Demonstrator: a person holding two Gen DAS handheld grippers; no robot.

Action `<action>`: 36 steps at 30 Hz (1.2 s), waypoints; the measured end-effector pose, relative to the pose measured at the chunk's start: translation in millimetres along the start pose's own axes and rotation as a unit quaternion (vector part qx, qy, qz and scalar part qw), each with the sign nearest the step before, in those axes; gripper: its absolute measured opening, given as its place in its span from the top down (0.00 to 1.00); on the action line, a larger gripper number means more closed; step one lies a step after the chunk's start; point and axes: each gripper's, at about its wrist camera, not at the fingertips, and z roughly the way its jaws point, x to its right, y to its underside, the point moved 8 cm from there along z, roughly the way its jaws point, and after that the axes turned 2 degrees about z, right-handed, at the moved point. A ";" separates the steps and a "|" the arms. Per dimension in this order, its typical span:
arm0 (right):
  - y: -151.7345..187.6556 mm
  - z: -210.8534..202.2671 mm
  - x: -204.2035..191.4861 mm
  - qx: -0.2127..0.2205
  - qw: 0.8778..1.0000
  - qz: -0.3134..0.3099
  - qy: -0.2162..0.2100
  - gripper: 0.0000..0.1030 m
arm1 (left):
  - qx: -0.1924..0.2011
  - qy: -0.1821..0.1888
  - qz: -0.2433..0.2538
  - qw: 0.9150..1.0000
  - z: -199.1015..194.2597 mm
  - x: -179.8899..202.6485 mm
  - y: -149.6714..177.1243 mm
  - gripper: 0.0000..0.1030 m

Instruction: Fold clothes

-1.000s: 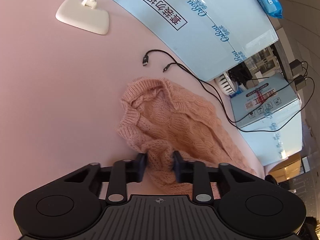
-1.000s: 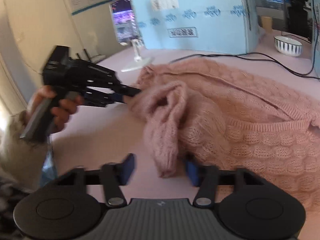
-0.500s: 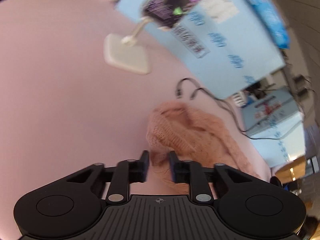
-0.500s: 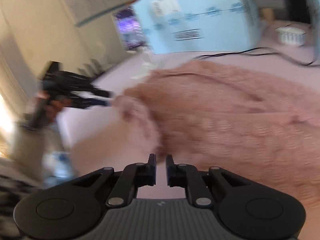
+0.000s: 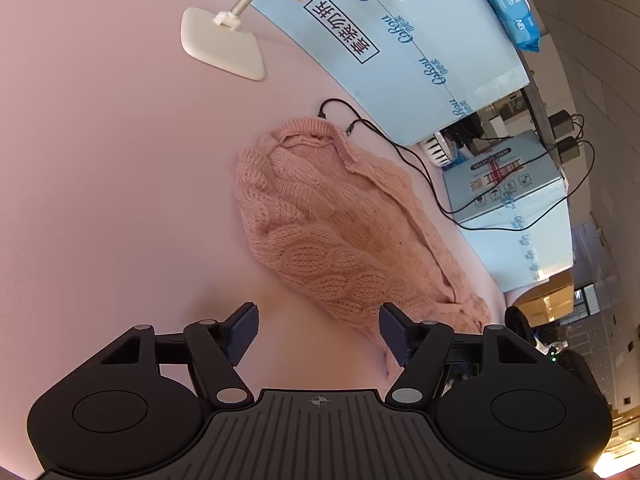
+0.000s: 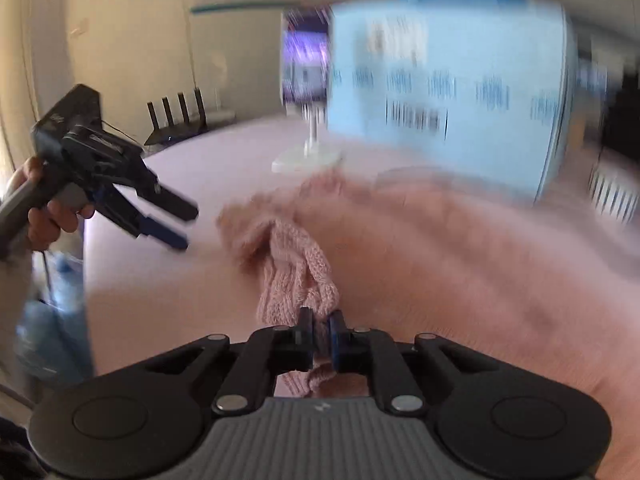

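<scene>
On the pink surface (image 5: 100, 200), in the left wrist view, lies one pink sweater (image 5: 332, 224), bunched, beside two blue boxes, one phone stand (image 5: 222, 46) and two black cables. The left gripper (image 5: 318, 332) is opening, its fingers wide apart over bare surface, holding nothing; the sweater's edge lies just past the right finger. In the right wrist view, the right gripper (image 6: 319, 338) is clamped on a knitted fold of the sweater (image 6: 296, 276).
</scene>
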 end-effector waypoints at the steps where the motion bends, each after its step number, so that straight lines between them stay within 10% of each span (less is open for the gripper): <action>1: -11.2 -11.5 0.1 0.042 0.998 -0.040 0.027 0.91 | 0.001 0.000 -0.002 1.000 -0.1 -1.5 -0.1 0.35; 5: -19.3 -13.0 25.3 0.064 0.967 -0.162 0.186 0.73 | 0.004 0.004 -0.008 1.000 1.9 -4.8 -1.0 0.35; 8: 19.8 16.6 40.6 -0.051 0.977 -0.141 0.154 0.54 | -0.007 0.012 -0.007 1.000 10.7 -2.5 -0.2 0.35; 11: 30.6 10.2 41.9 -0.044 0.987 -0.088 0.125 0.48 | -0.018 0.018 0.001 1.000 18.5 2.2 2.3 0.34; 14: 24.7 -0.6 54.6 -0.039 0.994 0.101 0.023 0.34 | -0.022 0.019 0.006 1.000 22.4 6.6 1.2 0.34; 19: 28.0 19.6 76.4 -0.088 0.912 0.389 -0.099 0.34 | -0.025 0.024 0.009 0.999 31.2 12.6 2.3 0.33; 26: 55.4 38.4 120.9 -0.066 0.842 0.521 0.124 0.33 | -0.041 0.038 0.011 0.998 37.1 22.4 9.9 0.33; 29: 55.1 47.8 116.9 -0.070 0.862 0.486 0.129 0.84 | -0.046 0.039 0.016 0.998 40.3 24.4 11.7 0.32; 33: 26.9 25.3 112.2 0.007 0.897 0.422 0.134 0.81 | -0.043 0.044 0.008 0.998 44.2 25.3 8.3 0.32; 36: 28.8 26.4 116.8 -0.020 0.905 0.397 0.153 0.51 | -0.042 0.048 0.008 0.998 48.8 26.9 7.0 0.28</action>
